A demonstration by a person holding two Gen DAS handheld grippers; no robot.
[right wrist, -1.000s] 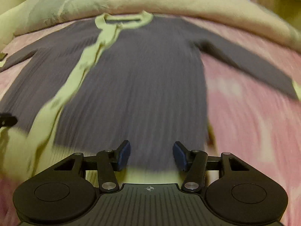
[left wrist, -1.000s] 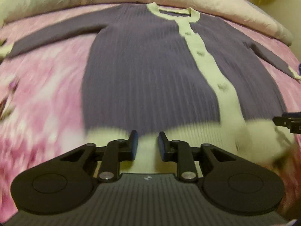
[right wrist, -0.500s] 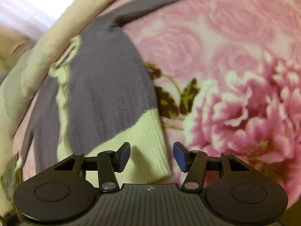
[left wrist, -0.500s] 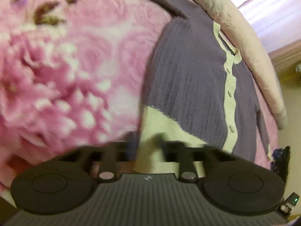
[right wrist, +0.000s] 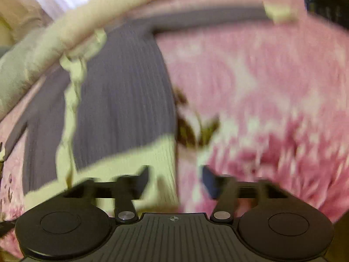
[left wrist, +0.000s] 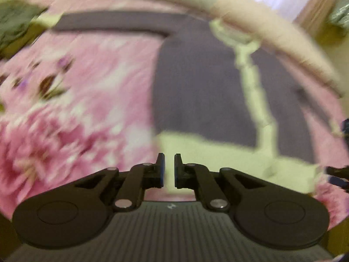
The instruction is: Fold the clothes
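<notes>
Cardigan (left wrist: pixel 200 91) spread flat on pink floral blanket (left wrist: pixel 76 109) on bed, grey ribbed body, cream hem, placket and collar. Both views blurred.

Left view: left gripper (left wrist: pixel 169 170) at 6 o'clock, jaws narrowly parted, a slim gap between blue pads, nothing seen pinched. Cream hem (left wrist: pixel 207 152) just beyond the tips, its corner at about 12 o'clock from them. Sleeve (left wrist: pixel 109 23) stretched toward 10 o'clock, cream cuff at its end. Collar near 1 o'clock, touching long beige pillow (left wrist: pixel 272 35). Dark tips of the other gripper at 3 o'clock edge.

Right view: right gripper (right wrist: pixel 174 179) at 6 o'clock, jaws spread wide, empty. Hem corner (right wrist: pixel 152 159) lying between the fingers, nearer the left one; contact cannot tell through blur. Body running toward 11 o'clock, sleeve (right wrist: pixel 207 19) toward 1 o'clock. Pink blanket (right wrist: pixel 261 87) filling 2 to 4 o'clock.
</notes>
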